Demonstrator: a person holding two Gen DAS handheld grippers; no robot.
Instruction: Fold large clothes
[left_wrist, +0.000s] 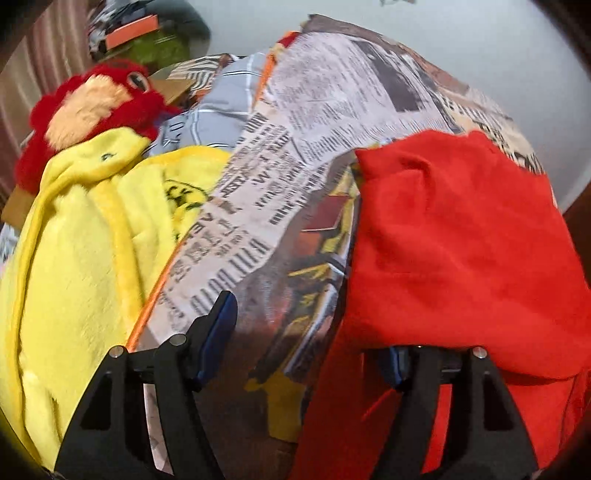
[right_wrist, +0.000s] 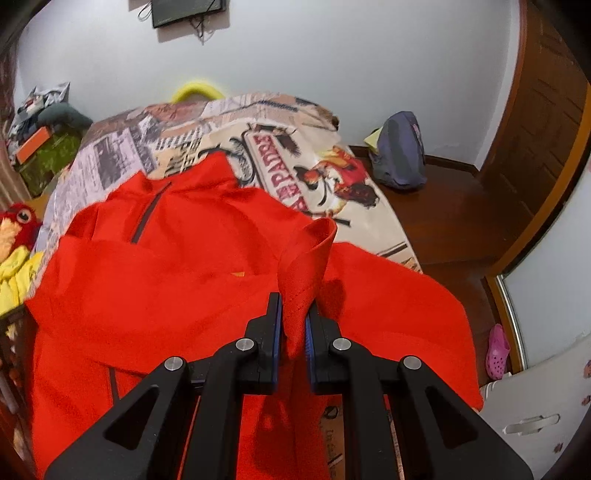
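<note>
Where the right claw (right_wrist: 294, 325) pinches it, red pullover (right_wrist: 177, 295) rumpled, zip-necked

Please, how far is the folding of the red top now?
Done: one side of the red zip-neck fleece top looks folded over on the newspaper-print bedspread. In hand: the right claw pinches a raised cuff or edge; the left claw is open and empty. Left: the remaining folds.

Red zip-neck top (right_wrist: 177, 280) spread rumpled on bed, cuff raised.
</note>
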